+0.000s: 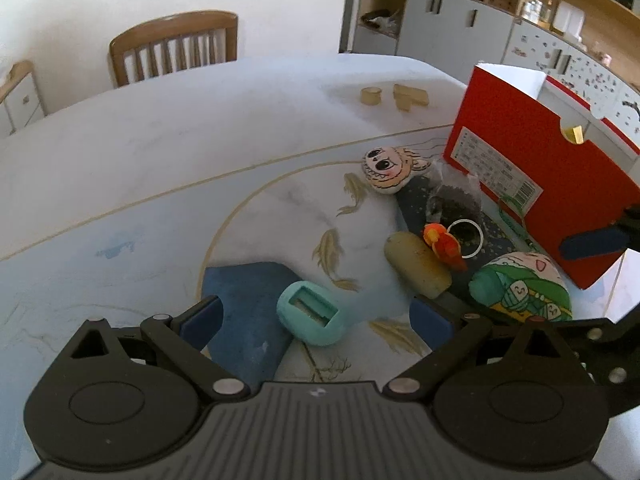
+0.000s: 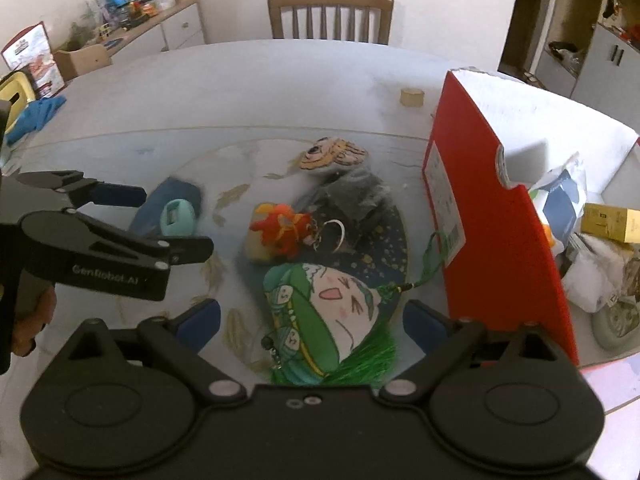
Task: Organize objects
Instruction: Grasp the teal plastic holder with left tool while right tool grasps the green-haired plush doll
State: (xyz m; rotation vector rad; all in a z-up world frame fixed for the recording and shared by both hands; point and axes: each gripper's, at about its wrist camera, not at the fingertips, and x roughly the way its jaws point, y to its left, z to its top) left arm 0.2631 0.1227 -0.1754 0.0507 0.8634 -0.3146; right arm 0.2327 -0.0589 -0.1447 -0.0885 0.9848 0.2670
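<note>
Toys piled on the table [image 1: 160, 152], just left of the red box [image 2: 500, 240] — that's the mess. Nearest the right gripper [image 2: 312, 324] is a green plush [image 2: 320, 312] with a pink-cheeked cartoon face and a green tassel; it lies between the spread fingers, though I can't tell if they touch it. Beyond that sits an orange keychain figure [image 2: 282, 226] with a metal ring [image 2: 334, 234], resting against a tan lump [image 1: 418, 266]. All of this sits on a dark blue speckled cloth [image 2: 384, 248]. Further out is a big-eyed face plush [image 1: 386, 170], and a crinkly clear bag [image 2: 356, 192] whose contents are too dark to make out.

The left gripper [image 1: 316, 320] is spread wide too, with nothing pinched — a small teal piece [image 1: 312, 314] with a rectangular recess lies between its fingers, on a blue pad [image 1: 244, 308] partly hidden by the left finger.

The open box has packets and a yellow carton [image 2: 612, 224] inside, cut off at the frame edge. Small tan blocks [image 1: 404, 98] sit far back on the table, and a wooden chair [image 2: 330, 12] is behind it.
</note>
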